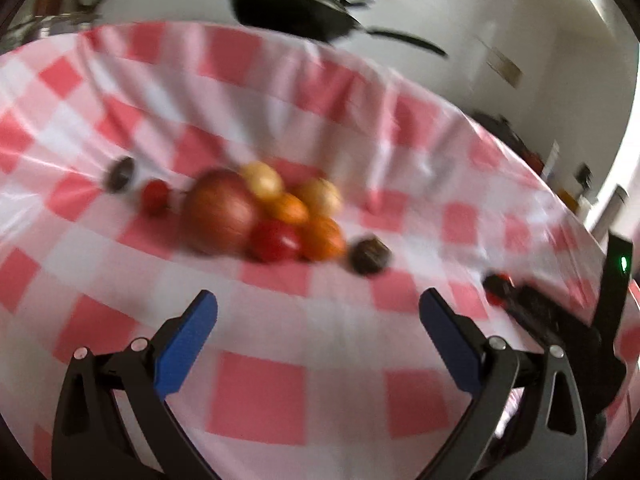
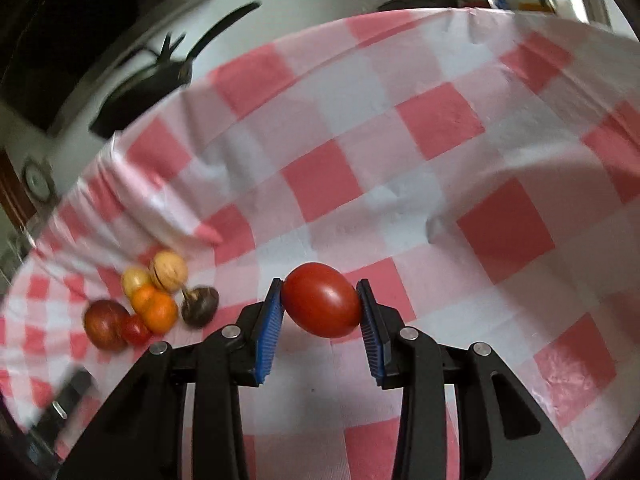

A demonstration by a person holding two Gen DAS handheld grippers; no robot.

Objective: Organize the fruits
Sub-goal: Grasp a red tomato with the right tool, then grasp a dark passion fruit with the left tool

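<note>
My right gripper [image 2: 320, 304] is shut on a red tomato [image 2: 322, 306], held just above the checked tablecloth [image 2: 400, 160]. A pile of fruits lies to its left: a dark red apple [image 2: 104, 324], small oranges [image 2: 158, 310], a small red tomato [image 2: 135, 330], a walnut [image 2: 169, 271] and a dark round fruit [image 2: 199, 306]. In the left wrist view my left gripper [image 1: 318, 308] is open and empty, short of the same pile: apple [image 1: 220, 214], oranges [image 1: 322, 238], red tomato [image 1: 276, 242], dark fruit [image 1: 368, 256]. The right gripper [image 1: 500, 288] shows at the right.
A small red fruit [image 1: 155, 196] and a dark object [image 1: 119, 174] lie left of the pile. A black pan [image 1: 296, 10] stands beyond the table's far edge, also in the right wrist view [image 2: 148, 84]. The cloth is wrinkled at the back.
</note>
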